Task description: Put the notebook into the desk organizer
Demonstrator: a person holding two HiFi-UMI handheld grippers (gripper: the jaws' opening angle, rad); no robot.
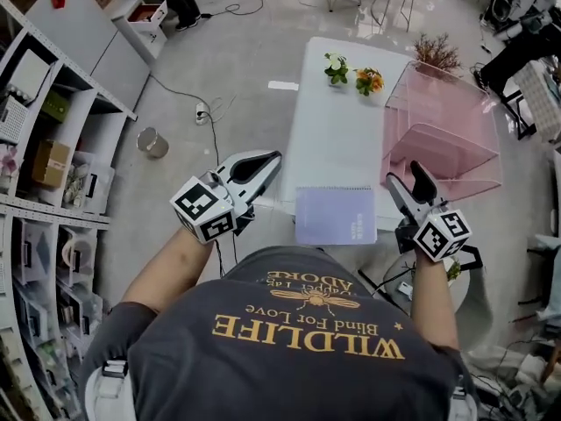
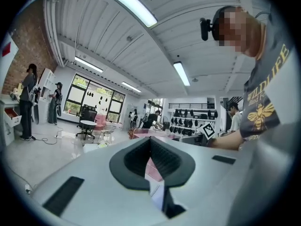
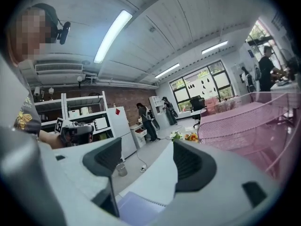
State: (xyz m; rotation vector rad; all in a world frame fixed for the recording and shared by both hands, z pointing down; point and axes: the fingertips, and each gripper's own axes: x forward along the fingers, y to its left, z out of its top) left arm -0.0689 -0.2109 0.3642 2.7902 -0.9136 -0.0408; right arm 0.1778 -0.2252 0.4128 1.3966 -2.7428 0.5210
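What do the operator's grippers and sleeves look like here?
The left gripper and right gripper are pale grey with black ribbed jaw pads; each carries a white cube of black square markers. The person wears a dark grey short-sleeved T-shirt with gold lettering and a bee.

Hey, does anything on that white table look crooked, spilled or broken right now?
Nothing spilled or broken. The notebook lies flat and square at the near edge of the table. Only the pink organizer looks odd: it seems to overhang the right side.
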